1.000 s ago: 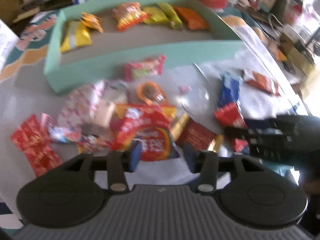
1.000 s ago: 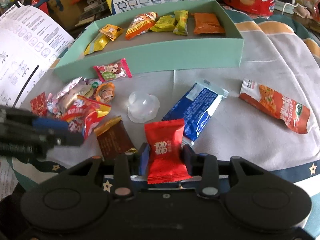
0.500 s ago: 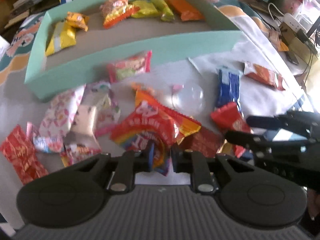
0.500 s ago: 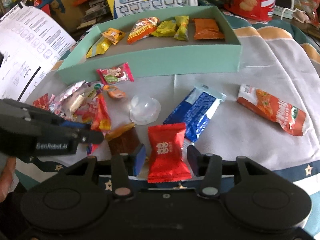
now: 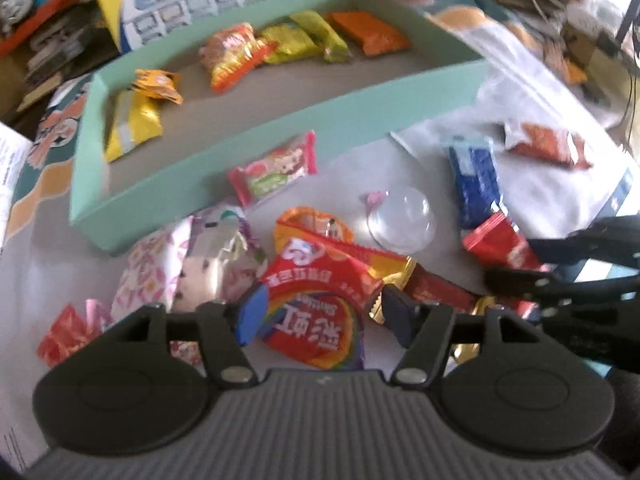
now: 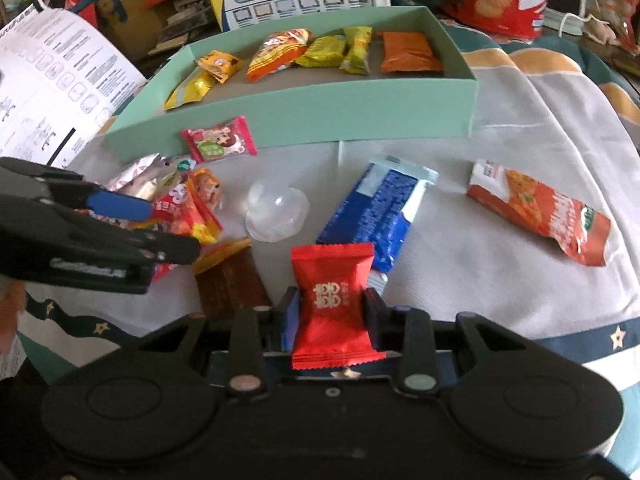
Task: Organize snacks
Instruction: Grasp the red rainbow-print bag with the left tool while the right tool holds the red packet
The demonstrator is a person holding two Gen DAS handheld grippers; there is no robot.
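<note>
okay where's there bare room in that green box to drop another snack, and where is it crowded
Free: the near half of the green box, a bare strip along its front wall, plus the floor near the orange packet. Crowded: the back row of packets, and the table pile beside the pink candy.

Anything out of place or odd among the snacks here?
Mostly the heap left of the clear dome: packets overlap and a red-and-yellow one tilts up on the pile. The pink packet leans against the green box wall, outside it.

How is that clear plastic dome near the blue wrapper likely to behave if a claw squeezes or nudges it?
The clear plastic dome looks thin and hollow, so probably light and easily dented. Its rounded, glossy top may slip from a pinch. Resting flat on the cloth, it would likely slide rather than roll.
</note>
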